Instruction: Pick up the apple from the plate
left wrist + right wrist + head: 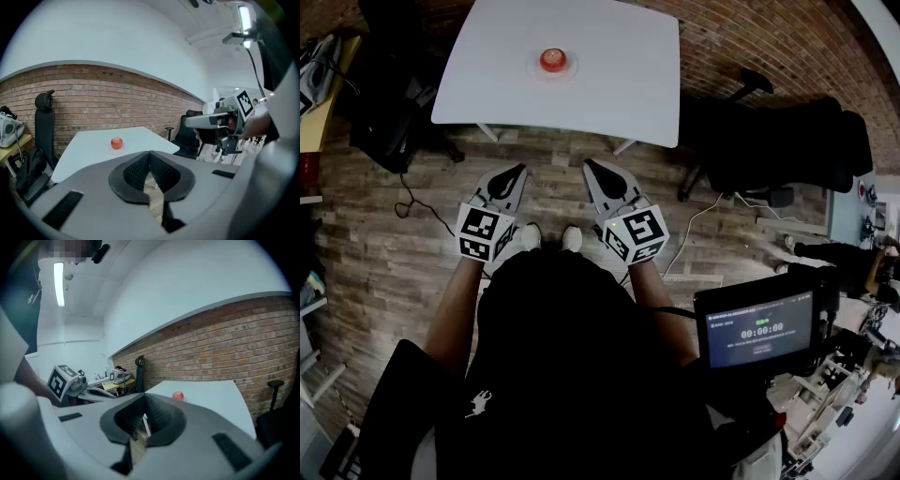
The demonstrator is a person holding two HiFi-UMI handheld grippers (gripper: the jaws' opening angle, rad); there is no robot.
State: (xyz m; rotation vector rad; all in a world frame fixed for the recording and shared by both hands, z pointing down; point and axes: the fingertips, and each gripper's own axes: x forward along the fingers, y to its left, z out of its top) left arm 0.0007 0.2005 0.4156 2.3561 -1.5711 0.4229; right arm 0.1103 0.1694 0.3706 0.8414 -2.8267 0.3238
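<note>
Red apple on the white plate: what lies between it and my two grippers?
Head view: only bare white tabletop, then wood-plank floor, separates the red apple from the left gripper and right gripper.

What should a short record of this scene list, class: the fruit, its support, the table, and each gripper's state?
apple: red, on the plate, nothing touching it
plate: small, pale, about mid-table
table: white, by a brick wall
left gripper: shut, empty, short of the table
right gripper: shut, empty, beside the left
floor: wood planks
</note>
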